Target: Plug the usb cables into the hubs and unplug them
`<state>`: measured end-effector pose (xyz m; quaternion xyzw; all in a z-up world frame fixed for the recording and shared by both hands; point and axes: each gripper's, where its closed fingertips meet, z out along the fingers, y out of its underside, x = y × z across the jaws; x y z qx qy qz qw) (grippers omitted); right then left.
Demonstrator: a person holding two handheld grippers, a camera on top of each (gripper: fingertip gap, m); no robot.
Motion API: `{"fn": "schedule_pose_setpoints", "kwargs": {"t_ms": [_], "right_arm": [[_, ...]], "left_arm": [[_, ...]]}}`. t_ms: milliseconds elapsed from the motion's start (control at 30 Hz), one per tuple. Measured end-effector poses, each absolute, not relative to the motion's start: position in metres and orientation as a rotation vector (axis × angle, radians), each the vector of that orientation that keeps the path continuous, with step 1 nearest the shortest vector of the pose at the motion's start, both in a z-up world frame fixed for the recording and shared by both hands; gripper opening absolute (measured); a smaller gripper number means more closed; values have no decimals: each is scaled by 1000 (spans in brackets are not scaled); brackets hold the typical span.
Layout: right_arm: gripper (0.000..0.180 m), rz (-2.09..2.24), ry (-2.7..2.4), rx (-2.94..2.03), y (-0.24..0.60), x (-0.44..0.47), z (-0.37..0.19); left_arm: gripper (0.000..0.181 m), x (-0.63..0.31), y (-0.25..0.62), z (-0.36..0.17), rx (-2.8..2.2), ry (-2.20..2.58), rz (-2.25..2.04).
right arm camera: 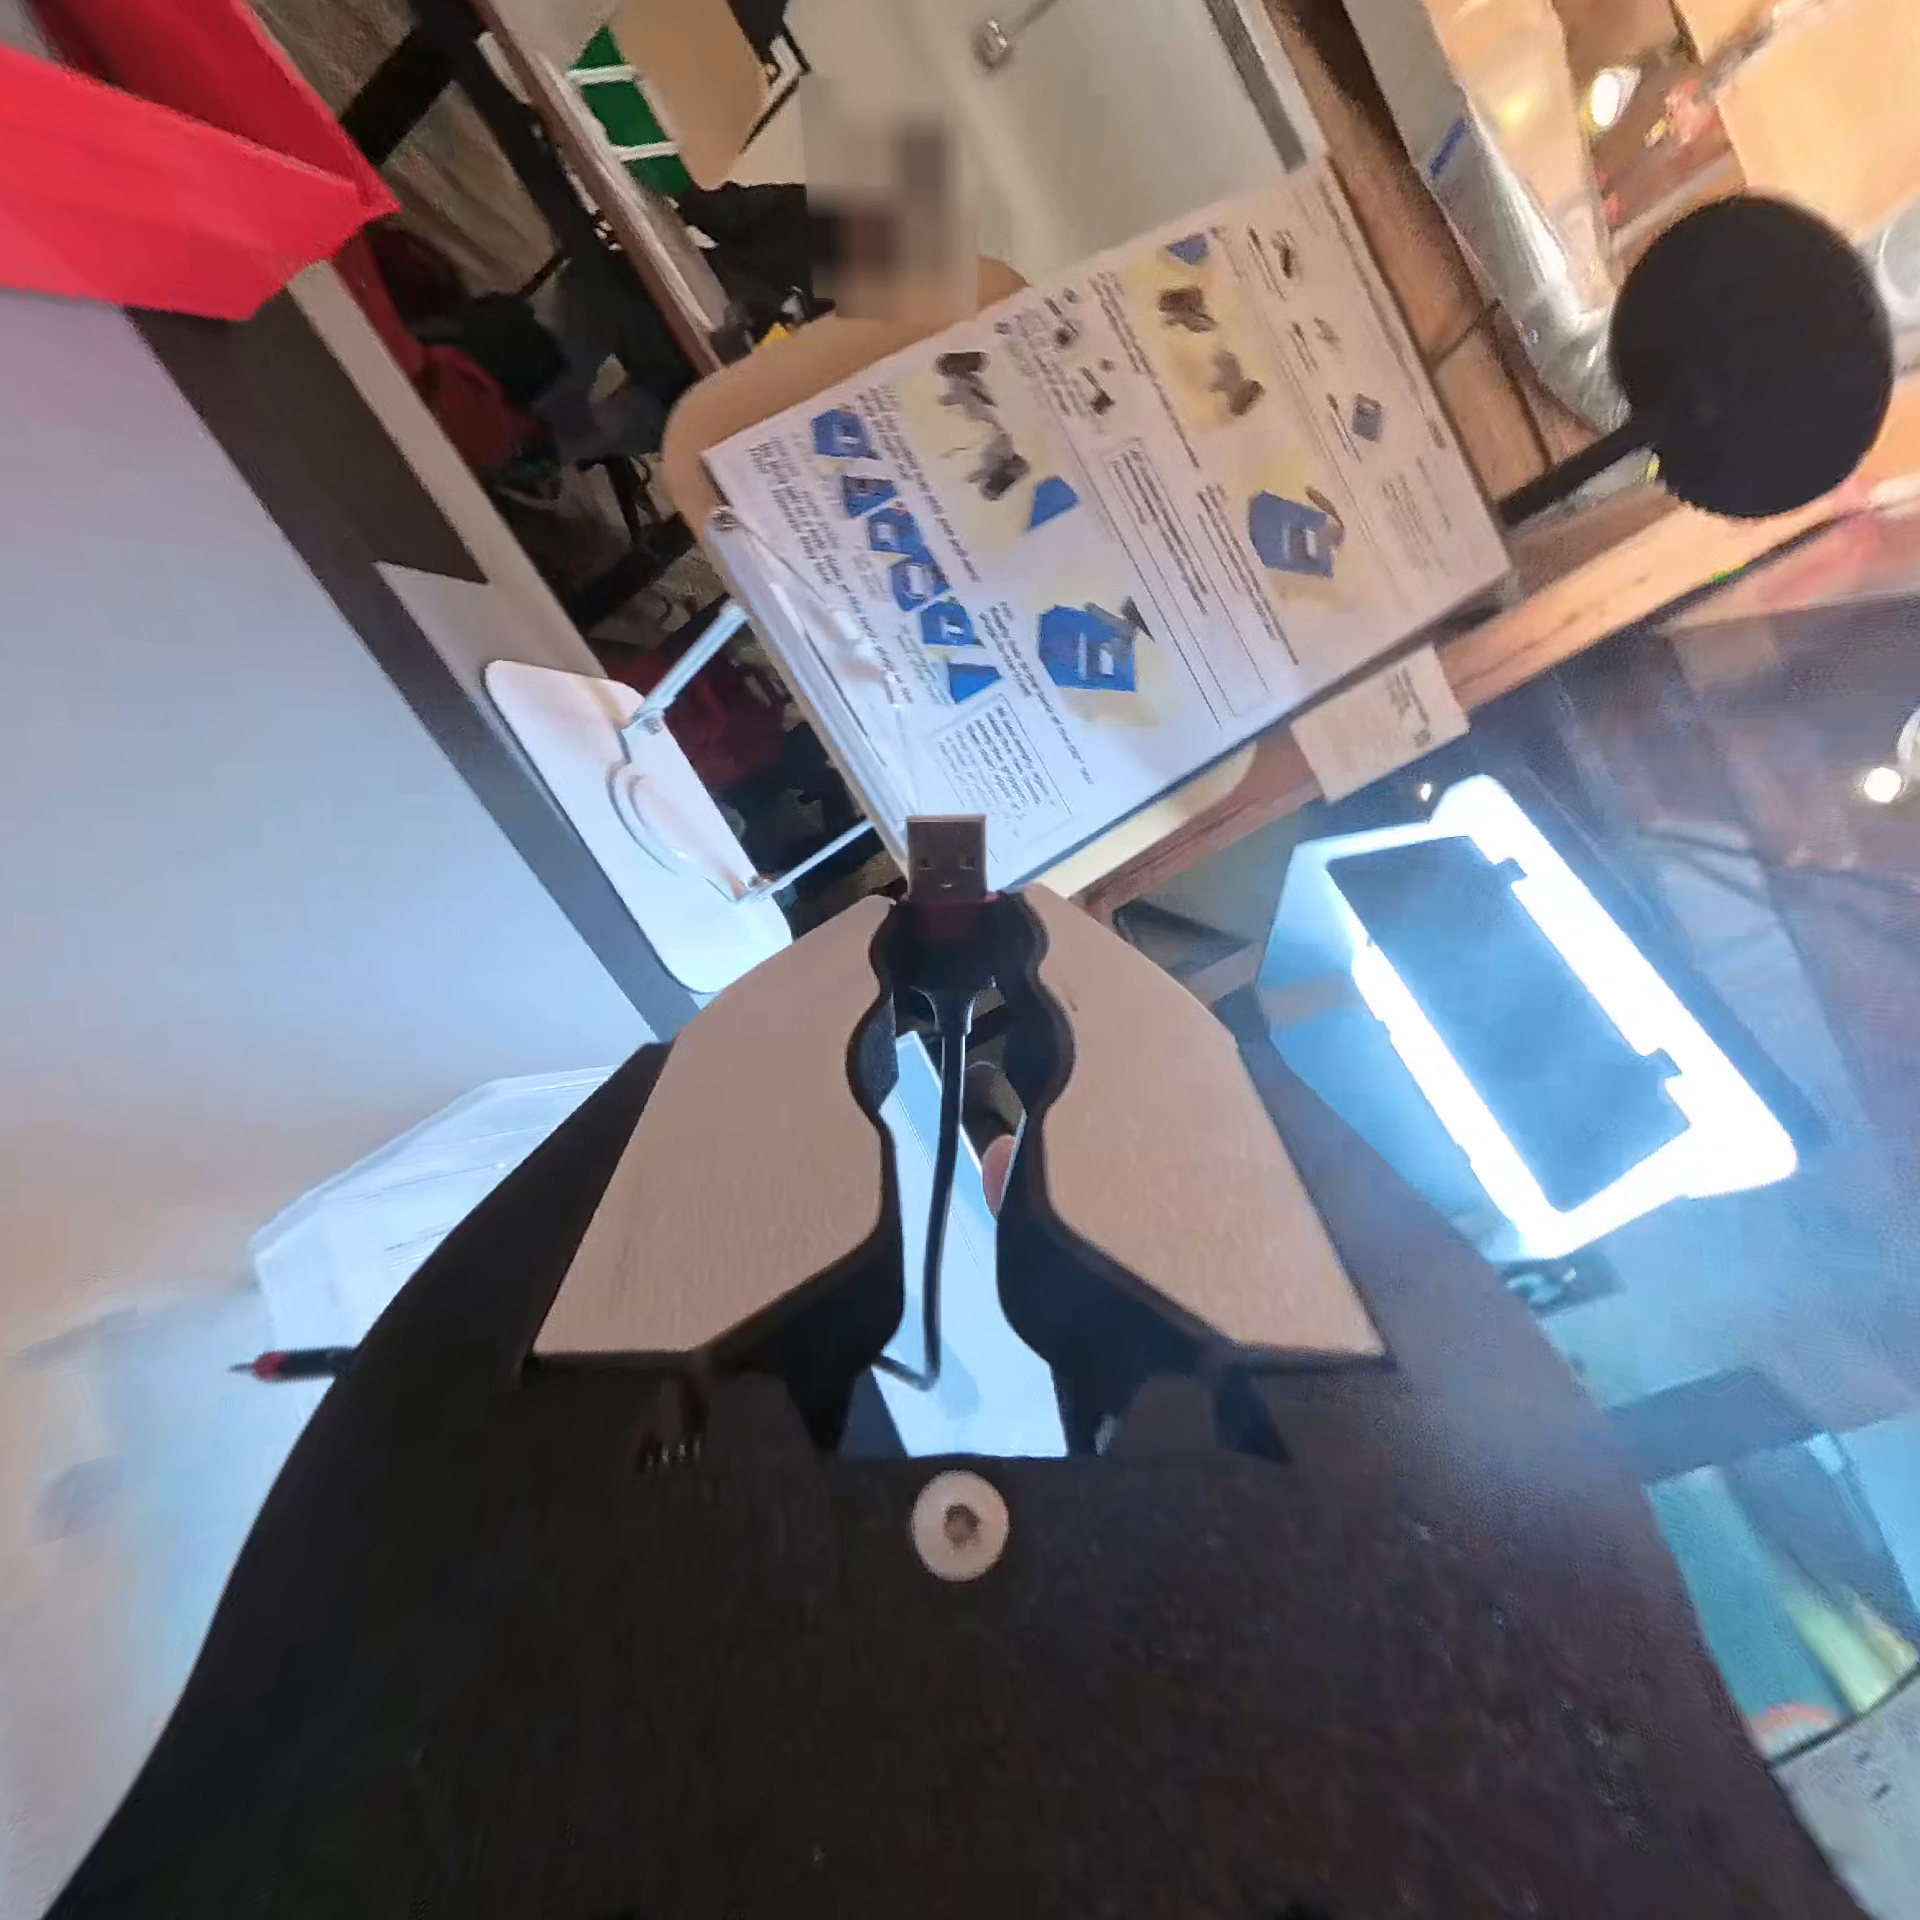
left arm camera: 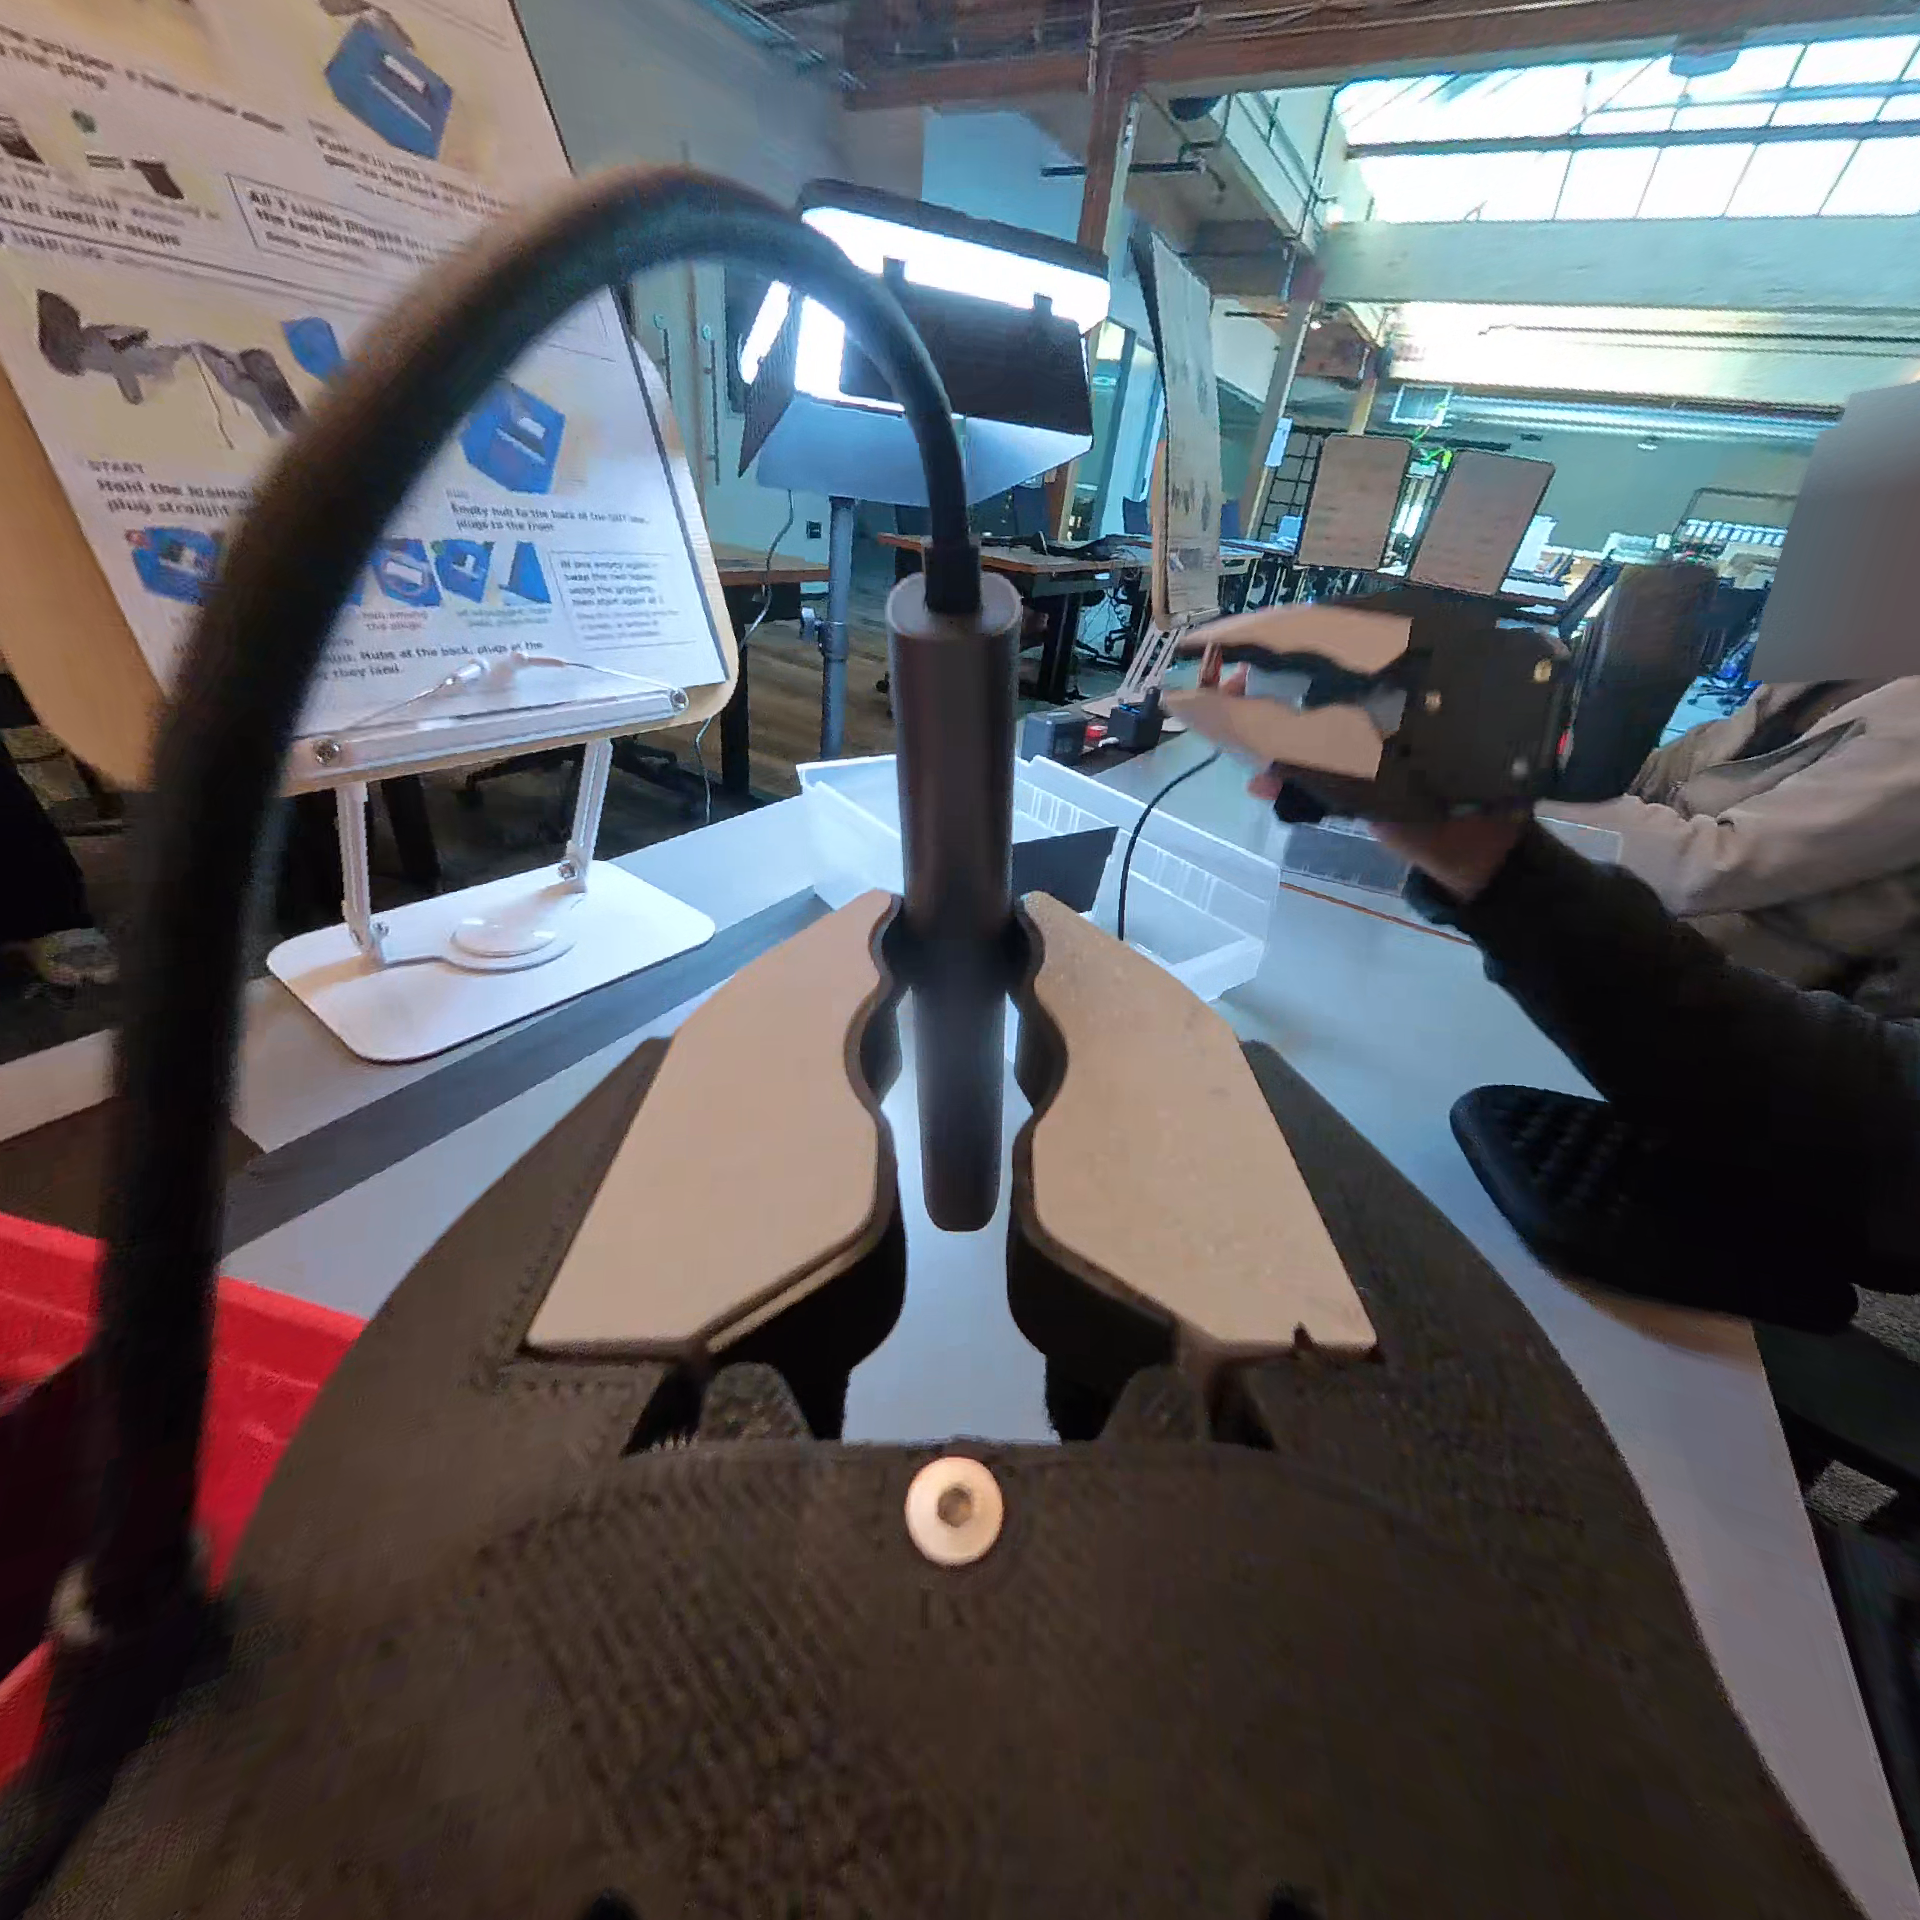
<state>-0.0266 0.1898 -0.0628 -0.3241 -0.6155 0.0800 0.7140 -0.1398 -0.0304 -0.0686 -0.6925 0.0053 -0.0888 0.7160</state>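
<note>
Left gripper [left arm camera: 956, 935] pinching the hub [left arm camera: 954, 790], right gripper [right arm camera: 956, 914] clamping the USB plug [right arm camera: 945, 857] — apart, nothing mated yet.

Left gripper [left arm camera: 956, 925]: body was black, with a ribbed, layered printed texture. Two broad fingers [left arm camera: 743, 1132] carried flat pale beige-grey faces, speckled, with wavy scalloped black inner edges. One pale round screw [left arm camera: 954, 1509] with a hex socket sat centred behind the fingers.

Right gripper [right arm camera: 948, 914]: same pattern in its own view, black textured body, beige-faced fingers [right arm camera: 1164, 1164] with scalloped black inner edges, one pale round screw [right arm camera: 959, 1528] at centre. In the left wrist view its side showed a black boxy housing with small screws.

Person: dark, black long sleeve [left arm camera: 1662, 1049] was worn on the arm behind the right gripper.
</note>
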Motion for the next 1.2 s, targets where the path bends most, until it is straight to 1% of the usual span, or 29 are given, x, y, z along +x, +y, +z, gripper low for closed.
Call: {"fn": "schedule_pose_setpoints", "kwargs": {"t_ms": [133, 200, 433, 467, 533, 633, 733, 867, 967, 1067, 1167, 1200], "right_arm": [[16, 137, -1283, -802, 230, -18, -35], [17, 105, -1270, -843, 250, -18, -37], [19, 29, -1566, -1192, 296, -24, -136], [24, 64, -1582, -1219, 295, -24, -140], [26, 178, -1577, -1244, 289, -25, -137], [25, 317, -1549, -1239, 279, -25, -122], [25, 345, -1550, -1254, 281, -20, -120], [25, 152, -1566, -1354, 315, -4, -140], [36, -33, -1597, -1501, 356, 16, -162], [38, -78, -1626, -1663, 394, 26, -176], [50, -117, -1758, -1909, 407, 37, -203], [50, -106, -1808, -1963, 404, 37, -210]], "left_arm": [[17, -140, -22, -85, -1577, 9, -198], [18, -139, -18, -93, -1601, 12, -193], [18, -132, -9, -109, -1663, 52, -160], [18, -132, -8, -111, -1670, 57, -158], [18, -130, -6, -115, -1683, 63, -159], [17, -128, -3, -121, -1701, 76, -151], [18, -125, -1, -125, -1717, 90, -151], [18, -122, 1, -126, -1727, 104, -145], [17, -122, 1, -127, -1735, 110, -140], [18, -122, 3, -130, -1747, 114, -145], [18, -122, 5, -136, -1766, 118, -150], [18, -122, 5, -138, -1773, 120, -152]]}}
